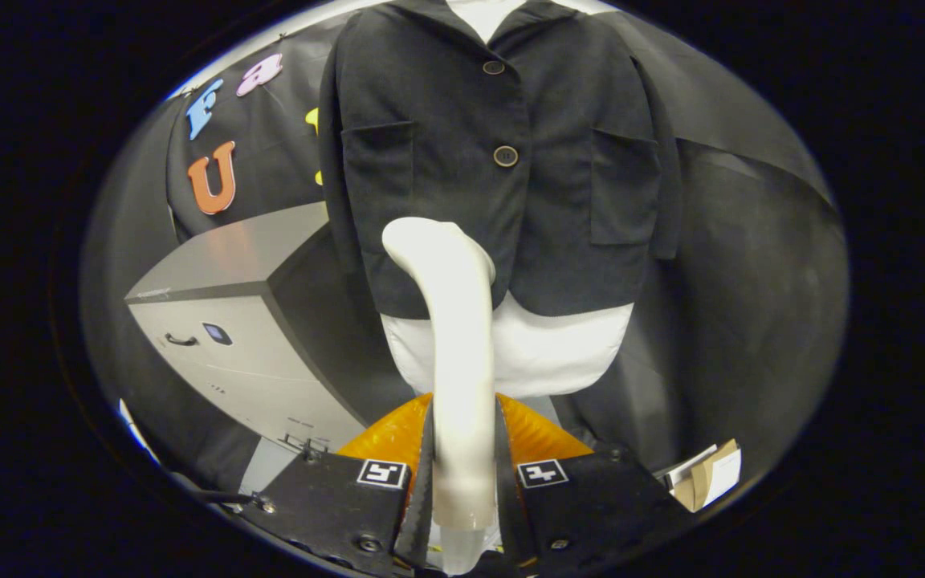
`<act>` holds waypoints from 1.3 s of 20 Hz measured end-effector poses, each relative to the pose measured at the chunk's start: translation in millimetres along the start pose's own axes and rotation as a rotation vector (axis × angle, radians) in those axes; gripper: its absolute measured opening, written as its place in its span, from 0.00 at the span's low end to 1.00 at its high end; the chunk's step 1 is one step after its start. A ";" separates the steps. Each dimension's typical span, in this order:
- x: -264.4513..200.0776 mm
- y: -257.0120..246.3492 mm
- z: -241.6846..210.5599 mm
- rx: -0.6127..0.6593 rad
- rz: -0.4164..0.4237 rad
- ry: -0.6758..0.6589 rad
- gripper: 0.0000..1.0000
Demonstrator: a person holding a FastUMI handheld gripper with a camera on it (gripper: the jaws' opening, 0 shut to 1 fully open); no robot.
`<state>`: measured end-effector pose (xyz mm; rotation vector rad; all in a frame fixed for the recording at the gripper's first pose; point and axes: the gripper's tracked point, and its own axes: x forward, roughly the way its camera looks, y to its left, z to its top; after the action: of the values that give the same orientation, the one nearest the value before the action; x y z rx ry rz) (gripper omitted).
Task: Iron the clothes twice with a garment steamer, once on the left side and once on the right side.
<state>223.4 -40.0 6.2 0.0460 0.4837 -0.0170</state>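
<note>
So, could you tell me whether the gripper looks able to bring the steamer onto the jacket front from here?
Probably yes: the gripper is shut on the steamer, whose head sits just before the jacket hem, with nothing between them.

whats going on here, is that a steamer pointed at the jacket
Yes. The gripper is shut on a white garment steamer, its handle clamped between both fingers. The steamer's head sits at the lower hem of a dark buttoned jacket on a white mannequin, slightly toward one front panel. A grey cabinet stands beside it.

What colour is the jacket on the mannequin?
Black jacket, with dark round buttons; the gripper view shows it.
</note>
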 end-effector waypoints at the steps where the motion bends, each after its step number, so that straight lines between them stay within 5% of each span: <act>1: 0.1 0.0 -1.5 0.002 0.000 0.004 0.37; 12: -61.5 -33.0 44.2 0.106 -0.004 -0.110 0.37; 26: -167.1 -116.9 267.6 0.267 -0.095 -0.547 0.37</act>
<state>196.6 -168.7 315.9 0.2728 -0.0668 -0.1829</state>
